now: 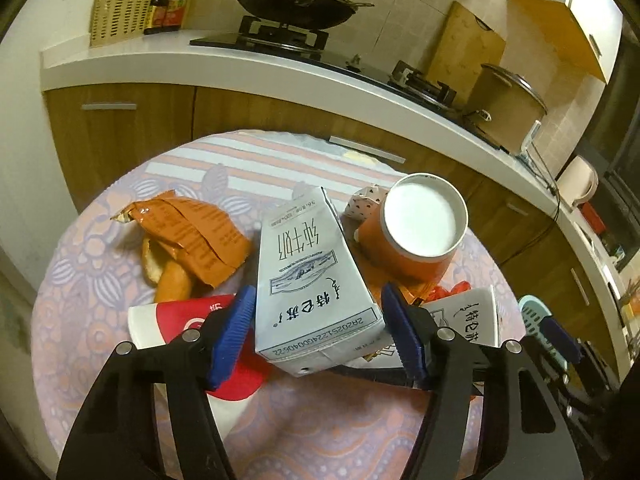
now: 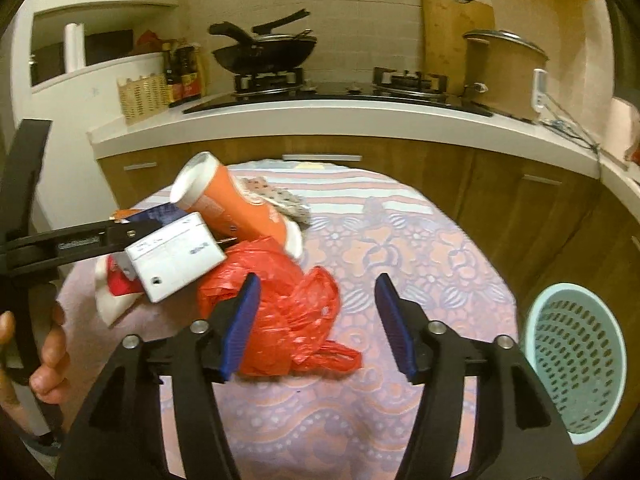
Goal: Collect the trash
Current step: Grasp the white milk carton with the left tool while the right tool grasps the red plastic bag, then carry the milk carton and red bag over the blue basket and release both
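My left gripper [image 1: 318,330] is open, its blue pads on either side of a grey-white milk carton [image 1: 310,276] lying on the round table [image 1: 120,240]; whether the pads touch it is unclear. An orange paper cup [image 1: 416,232], an orange snack wrapper [image 1: 192,232], orange peel [image 1: 170,280], a red-and-white cup [image 1: 176,320] and a second carton [image 1: 472,320] lie around it. My right gripper [image 2: 316,324] is open above a crumpled red plastic bag [image 2: 296,320]. In the right wrist view the left gripper [image 2: 120,236] reaches in by a carton [image 2: 176,260] and the orange cup [image 2: 236,208].
A light-green perforated basket [image 2: 576,364] stands right of the table, also showing in the left wrist view [image 1: 536,316]. A patterned crumpled paper [image 2: 280,196] lies behind the cup. Behind the table is a kitchen counter [image 2: 360,120] with a wok, stove and rice cooker.
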A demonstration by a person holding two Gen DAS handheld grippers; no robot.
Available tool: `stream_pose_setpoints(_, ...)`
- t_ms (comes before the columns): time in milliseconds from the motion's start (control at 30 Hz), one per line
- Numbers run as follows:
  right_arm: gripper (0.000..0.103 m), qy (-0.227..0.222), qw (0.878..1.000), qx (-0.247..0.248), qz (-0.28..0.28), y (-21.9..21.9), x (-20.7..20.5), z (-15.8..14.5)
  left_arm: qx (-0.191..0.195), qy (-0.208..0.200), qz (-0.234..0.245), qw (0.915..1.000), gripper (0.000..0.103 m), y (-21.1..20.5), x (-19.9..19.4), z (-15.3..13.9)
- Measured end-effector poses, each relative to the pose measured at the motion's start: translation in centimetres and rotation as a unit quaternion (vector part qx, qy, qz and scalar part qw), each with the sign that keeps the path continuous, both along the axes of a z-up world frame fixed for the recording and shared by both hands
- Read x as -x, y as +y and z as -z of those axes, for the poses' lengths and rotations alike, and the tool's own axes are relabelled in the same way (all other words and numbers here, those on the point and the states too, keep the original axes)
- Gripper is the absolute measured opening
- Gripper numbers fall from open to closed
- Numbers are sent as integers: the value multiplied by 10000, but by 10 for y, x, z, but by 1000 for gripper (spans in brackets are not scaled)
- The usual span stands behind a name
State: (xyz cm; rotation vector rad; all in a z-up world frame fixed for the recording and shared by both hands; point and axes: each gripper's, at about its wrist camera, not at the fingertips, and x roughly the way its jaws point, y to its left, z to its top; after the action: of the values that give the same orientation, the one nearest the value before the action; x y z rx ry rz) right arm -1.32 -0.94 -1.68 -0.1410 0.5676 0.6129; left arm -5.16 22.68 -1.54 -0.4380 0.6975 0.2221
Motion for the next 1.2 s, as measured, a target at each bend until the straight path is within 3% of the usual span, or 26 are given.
stream_pose_setpoints(33,74,15,10000,-10,-53,0,1,0,48,-57,-12,10000,62,1,3,-1)
stream_pose_setpoints(133,82,79,9996,74,-248,5,2,5,71,-230,-28,9997,61,0,13,-8)
stream_pose_setpoints(300,88,520,9959,283,-686,30,-4,23,50,-405,-43,9992,60,-2,27,-20)
stream_pose_setpoints(400,87,550,9956,530,-551,48,-13,32,49,-467,-65,9989,60,-4,33,-24)
stream_pose_setpoints(533,56,687,9952,435,-553,50,-21,35,77,-636,-55,9979,60,-4,45,-32)
stream_pose_setpoints(633,40,638,9958,331,-564,40,-19,28,139,-879,-29,9960,60,-5,54,-42)
stream_pose_setpoints(1000,34,548,9975,-370,-235,-21,-24,-12,16,-1603,391,9863,59,-43,59,-89)
stream_pose_setpoints(1200,34,377,9973,-635,36,-63,-27,-38,-24,-1744,765,9817,59,-74,41,-103)
